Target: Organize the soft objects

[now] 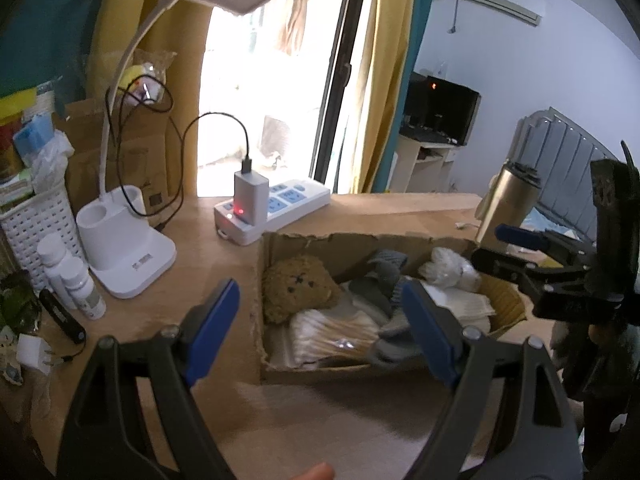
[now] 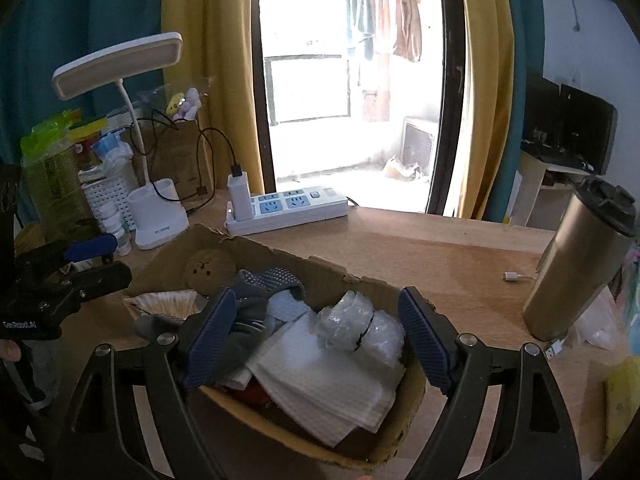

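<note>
A torn cardboard box sits on the wooden desk. It holds a brown plush bear, grey socks, a pack of cotton swabs, a white folded cloth and a clear plastic bundle. My left gripper is open and empty just before the box's near side. My right gripper is open and empty above the box's near end; it also shows at the right edge of the left wrist view.
A white desk lamp, power strip with charger, white basket, small white bottles and a black cable stand at the left. A steel tumbler stands at the right.
</note>
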The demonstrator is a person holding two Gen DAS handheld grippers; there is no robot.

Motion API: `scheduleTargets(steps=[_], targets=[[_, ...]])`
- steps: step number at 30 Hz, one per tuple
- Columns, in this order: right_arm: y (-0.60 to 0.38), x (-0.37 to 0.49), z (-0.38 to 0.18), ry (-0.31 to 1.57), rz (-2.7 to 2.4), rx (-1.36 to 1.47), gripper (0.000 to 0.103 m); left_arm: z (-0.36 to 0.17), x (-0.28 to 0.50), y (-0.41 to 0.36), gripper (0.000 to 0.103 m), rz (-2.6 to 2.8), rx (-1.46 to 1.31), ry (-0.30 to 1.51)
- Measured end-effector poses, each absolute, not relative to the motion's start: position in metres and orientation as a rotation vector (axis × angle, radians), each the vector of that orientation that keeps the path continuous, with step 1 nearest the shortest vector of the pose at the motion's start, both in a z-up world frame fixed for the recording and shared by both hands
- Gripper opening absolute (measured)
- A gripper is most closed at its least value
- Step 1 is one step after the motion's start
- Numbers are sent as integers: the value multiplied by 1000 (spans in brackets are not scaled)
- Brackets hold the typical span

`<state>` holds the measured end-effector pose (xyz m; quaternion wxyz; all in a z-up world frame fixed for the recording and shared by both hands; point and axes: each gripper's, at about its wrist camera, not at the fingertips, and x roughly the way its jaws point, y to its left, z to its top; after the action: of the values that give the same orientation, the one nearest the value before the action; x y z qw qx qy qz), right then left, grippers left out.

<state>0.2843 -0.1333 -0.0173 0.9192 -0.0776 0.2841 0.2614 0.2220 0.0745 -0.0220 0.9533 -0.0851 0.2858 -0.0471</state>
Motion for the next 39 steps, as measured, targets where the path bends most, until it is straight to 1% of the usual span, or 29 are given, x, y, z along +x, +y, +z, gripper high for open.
scheduleTargets(steps=[34,35,37,39], targets=[[-169,156,35,444,500,-162,85,49,99,41,86,-97,-127,414],[-170,151,37,437,498,-161,85,51,96,40,87,-98,-124,409],[-172,143,41,425,493,-163,85,56,88,37,94,-89,-120,395],[-174,136,45,413,488,-165,85,60,81,35,96,-91,-132,381]])
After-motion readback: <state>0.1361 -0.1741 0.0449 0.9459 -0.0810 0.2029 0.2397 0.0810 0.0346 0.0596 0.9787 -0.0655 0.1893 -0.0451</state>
